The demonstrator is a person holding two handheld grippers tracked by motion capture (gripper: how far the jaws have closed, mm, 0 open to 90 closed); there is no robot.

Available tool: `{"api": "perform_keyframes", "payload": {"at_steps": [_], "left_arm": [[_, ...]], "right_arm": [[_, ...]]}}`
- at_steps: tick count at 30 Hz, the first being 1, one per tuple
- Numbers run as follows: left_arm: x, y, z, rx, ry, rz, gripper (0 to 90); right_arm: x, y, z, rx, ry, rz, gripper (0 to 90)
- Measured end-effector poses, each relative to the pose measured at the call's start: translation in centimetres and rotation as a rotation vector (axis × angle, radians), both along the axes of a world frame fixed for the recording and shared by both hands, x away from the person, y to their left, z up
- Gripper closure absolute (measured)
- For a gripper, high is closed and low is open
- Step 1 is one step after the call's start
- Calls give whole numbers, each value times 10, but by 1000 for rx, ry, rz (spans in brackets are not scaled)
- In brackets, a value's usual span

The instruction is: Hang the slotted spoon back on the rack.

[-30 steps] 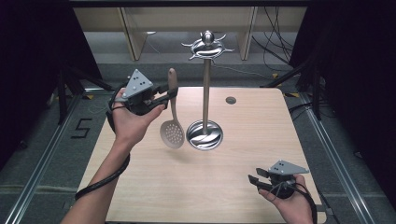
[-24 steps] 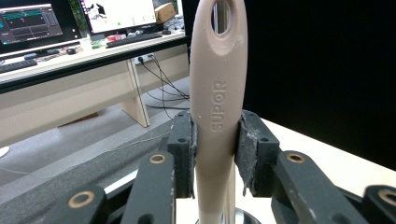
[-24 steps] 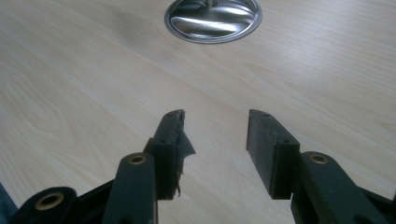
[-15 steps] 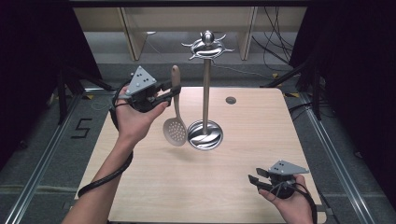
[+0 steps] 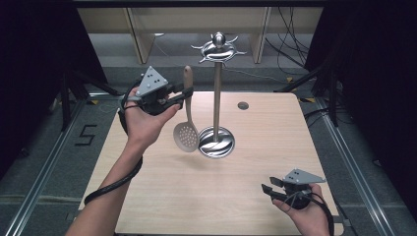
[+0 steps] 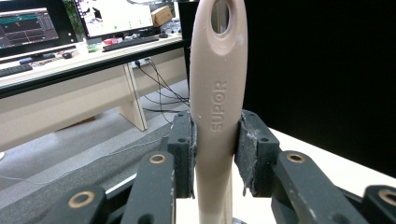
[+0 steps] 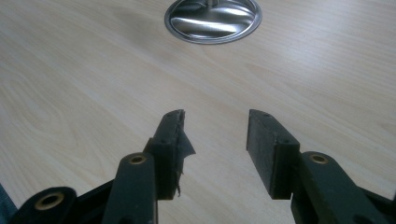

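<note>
The left gripper (image 5: 183,93) is clamping the upright slotted spoon (image 5: 187,123), hanging lengthwise at 9 o'clock of the utensil stand (image 5: 217,98), while the right gripper (image 5: 269,191) is idling open at 5 o'clock.

The one tall obstacle is the shiny metal utensil stand (image 5: 216,93), whose post rises from a round base at the middle of the light wooden table (image 5: 162,196) to a hooked crown near the top of the frame. Just left of the post hangs a beige slotted spoon (image 5: 187,123), clamped in the left gripper (image 5: 184,96), leaving what looks like a narrow gap between them. The lower centre, lower left and right half lie open, with the right gripper (image 5: 268,189) at the lower right.
</note>
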State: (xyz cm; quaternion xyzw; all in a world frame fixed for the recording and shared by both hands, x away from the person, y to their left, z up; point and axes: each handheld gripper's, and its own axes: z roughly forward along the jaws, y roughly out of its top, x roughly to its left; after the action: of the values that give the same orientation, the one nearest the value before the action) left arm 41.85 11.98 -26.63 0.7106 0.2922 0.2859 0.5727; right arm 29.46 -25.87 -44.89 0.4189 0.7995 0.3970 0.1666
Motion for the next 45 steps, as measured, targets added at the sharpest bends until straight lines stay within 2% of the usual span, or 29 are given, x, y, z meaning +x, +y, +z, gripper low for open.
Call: {"api": "perform_keyframes", "payload": {"at_steps": [10,11,17,18,24,26,27,29,31,32,36,37,39,42,45], "left_arm": [[5,-5,4,3,4,-4,685],[5,-5,4,3,4,-4,685],[6,-8,7,1,3,-9,684],[6,-8,8,4,2,-10,684],[7,-12,9,4,2,-15,685],[8,-13,10,3,3,-15,684],[8,-13,10,5,4,-15,684],[8,-14,10,5,4,-16,684],[9,-14,11,4,6,-16,684],[9,-15,11,4,6,-17,684],[11,-16,11,3,11,-17,684],[11,-16,11,3,11,-17,684],[11,-16,12,2,12,-16,684],[13,-17,12,-1,18,-15,684],[14,-17,12,-4,22,-14,684]], "right_arm": [[0,1,0,10,-4,-6,570],[0,0,0,-2,0,-7,569],[0,0,0,-1,-2,-1,569],[-2,2,0,14,20,-17,570],[-1,1,0,8,10,-9,569],[-3,3,0,31,36,-26,568],[-2,2,0,24,22,-16,568],[-3,3,1,20,34,-20,569],[-1,1,0,8,6,-9,568],[-3,3,1,22,39,-22,568],[-2,2,0,20,17,-13,568],[-2,3,0,24,26,-19,568],[-1,2,0,9,11,-10,568],[-3,3,1,30,42,-24,567],[-2,3,0,29,28,-17,567]]}}
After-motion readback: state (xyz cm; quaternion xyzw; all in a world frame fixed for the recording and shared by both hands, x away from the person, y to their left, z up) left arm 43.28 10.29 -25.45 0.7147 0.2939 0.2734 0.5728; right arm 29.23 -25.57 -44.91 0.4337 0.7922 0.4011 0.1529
